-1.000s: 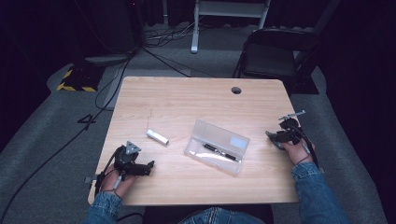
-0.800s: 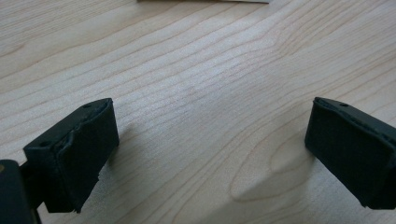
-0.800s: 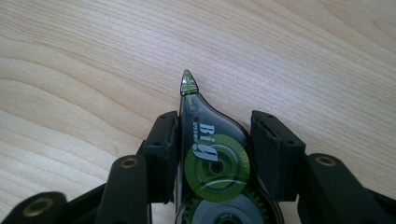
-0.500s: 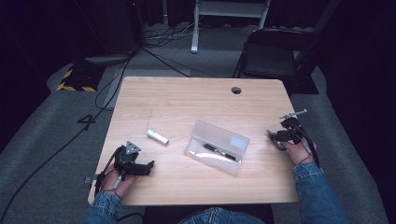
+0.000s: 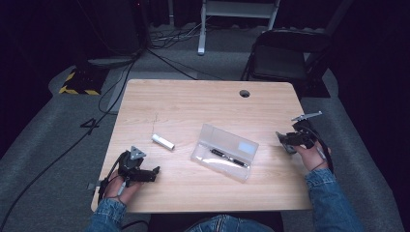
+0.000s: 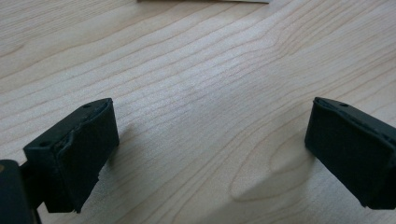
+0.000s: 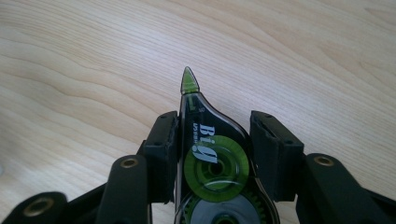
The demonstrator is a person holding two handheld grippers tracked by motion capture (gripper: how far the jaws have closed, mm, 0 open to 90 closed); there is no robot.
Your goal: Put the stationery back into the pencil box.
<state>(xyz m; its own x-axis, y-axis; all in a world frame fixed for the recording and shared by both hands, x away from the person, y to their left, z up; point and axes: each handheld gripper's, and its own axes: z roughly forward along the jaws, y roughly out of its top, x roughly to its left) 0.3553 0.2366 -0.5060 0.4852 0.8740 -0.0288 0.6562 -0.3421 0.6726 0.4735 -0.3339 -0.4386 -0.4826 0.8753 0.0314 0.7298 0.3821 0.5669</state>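
Green-tipped correction tape [image 7: 212, 158] marked "Big" | clamped in right hand-held gripper [image 7: 215, 154] | left hand-held gripper [image 6: 210, 154] wide open, empty

Correction tape [image 7: 210, 158]: lower body cut off by bottom edge in right gripper view; in high view hidden inside right tool [image 5: 290, 140], too small to tell. Clear case [image 6: 205, 1]: only sliver at top edge of left gripper view. Pen [image 5: 228, 158] in case: details too small to read.
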